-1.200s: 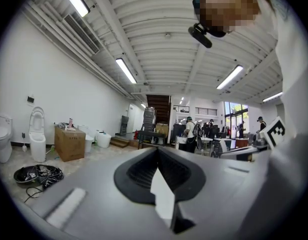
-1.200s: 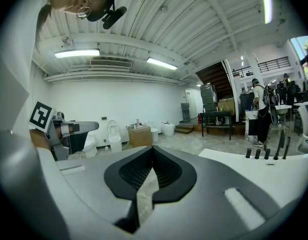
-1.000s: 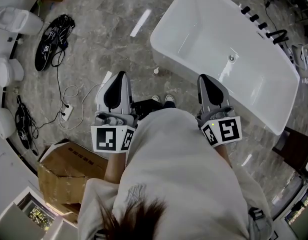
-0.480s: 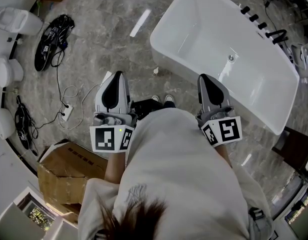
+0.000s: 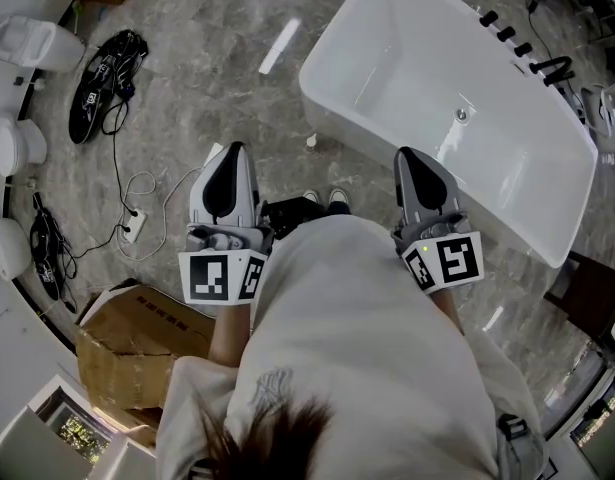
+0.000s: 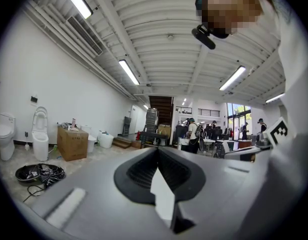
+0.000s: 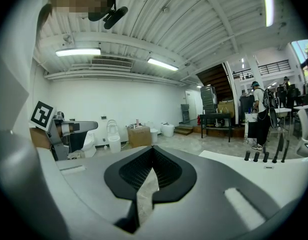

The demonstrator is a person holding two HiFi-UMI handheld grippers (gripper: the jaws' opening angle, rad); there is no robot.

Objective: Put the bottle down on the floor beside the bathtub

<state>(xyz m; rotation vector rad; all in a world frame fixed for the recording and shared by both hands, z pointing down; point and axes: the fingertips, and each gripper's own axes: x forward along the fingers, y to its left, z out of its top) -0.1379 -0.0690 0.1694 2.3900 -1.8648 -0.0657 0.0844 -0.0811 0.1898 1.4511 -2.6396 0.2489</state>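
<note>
Bottle (image 5: 310, 141) - a tiny white thing, too small to see well - stands on the floor (image 5: 207, 58) just beside the tub (image 5: 407, 58). The left gripper (image 5: 233, 150) and right gripper (image 5: 406, 154) are well away from it - both have their jaws pressed together, with nothing in them.

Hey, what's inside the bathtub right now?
Only the drain shows inside the white bathtub; the rest of the basin looks bare. The right gripper overlaps its near edge and hides a small part there.
</note>
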